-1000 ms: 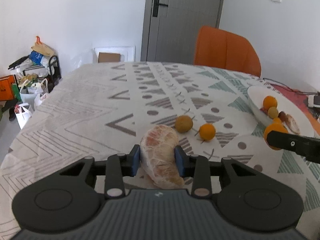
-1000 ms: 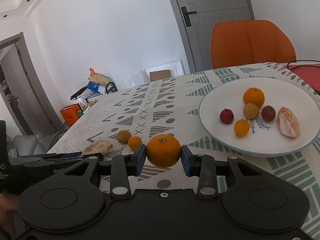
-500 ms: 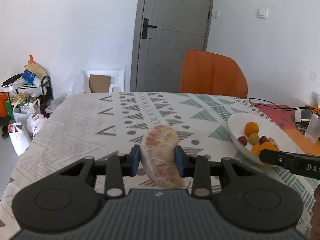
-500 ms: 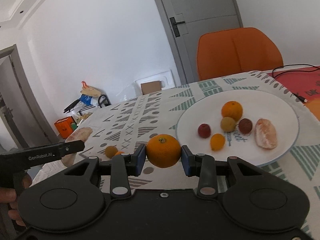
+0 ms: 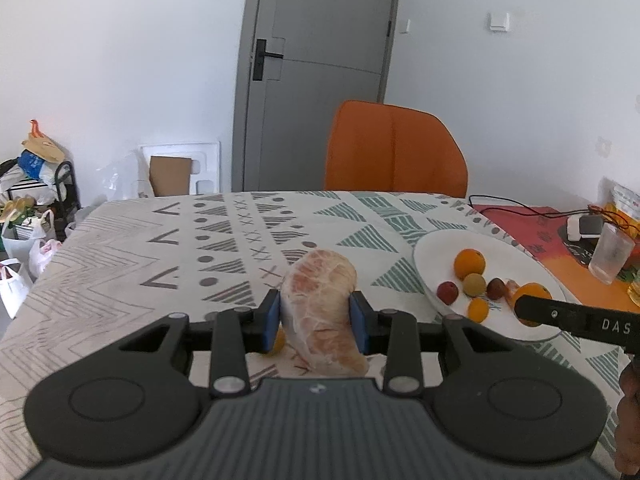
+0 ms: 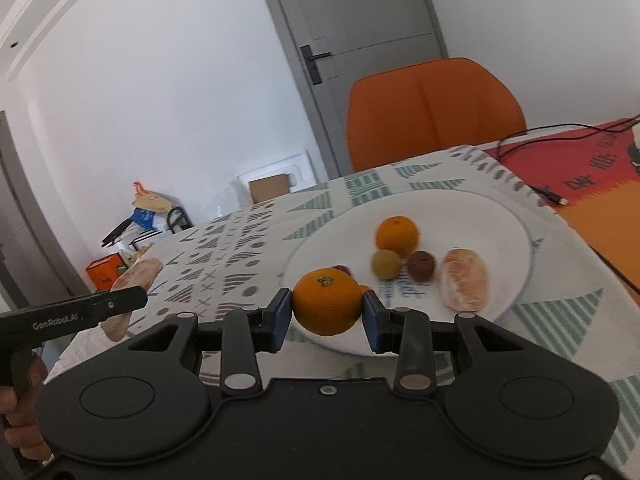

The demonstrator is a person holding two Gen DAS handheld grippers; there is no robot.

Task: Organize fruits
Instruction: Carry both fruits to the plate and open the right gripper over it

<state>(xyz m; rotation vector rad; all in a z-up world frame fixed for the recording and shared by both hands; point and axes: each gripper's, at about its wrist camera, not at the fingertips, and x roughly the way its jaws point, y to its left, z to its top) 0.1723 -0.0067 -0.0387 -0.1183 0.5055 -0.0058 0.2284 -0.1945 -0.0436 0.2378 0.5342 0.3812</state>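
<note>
My left gripper (image 5: 317,318) is shut on a peeled pomelo segment (image 5: 320,304) and holds it above the patterned tablecloth, left of the white plate (image 5: 428,252). My right gripper (image 6: 326,312) is shut on an orange (image 6: 326,300) and holds it over the plate's near-left rim (image 6: 308,248). The plate holds an orange (image 6: 397,234), a greenish fruit (image 6: 386,264), a dark red fruit (image 6: 421,266), a peeled segment (image 6: 466,280) and more small fruit. A small orange fruit (image 5: 278,343) lies on the cloth below my left gripper, mostly hidden.
An orange chair (image 5: 394,148) stands at the table's far side. Right of the plate lie a red and orange mat (image 5: 540,236), a black cable (image 6: 532,188), a clear cup (image 5: 610,254) and small devices. Bags and clutter sit on the floor at left (image 5: 28,200).
Both grippers have risen and moved right toward the plate, each still holding its fruit. The right gripper's orange now hangs over the plate's edge. The two small fruits on the cloth dropped below the left view.
</note>
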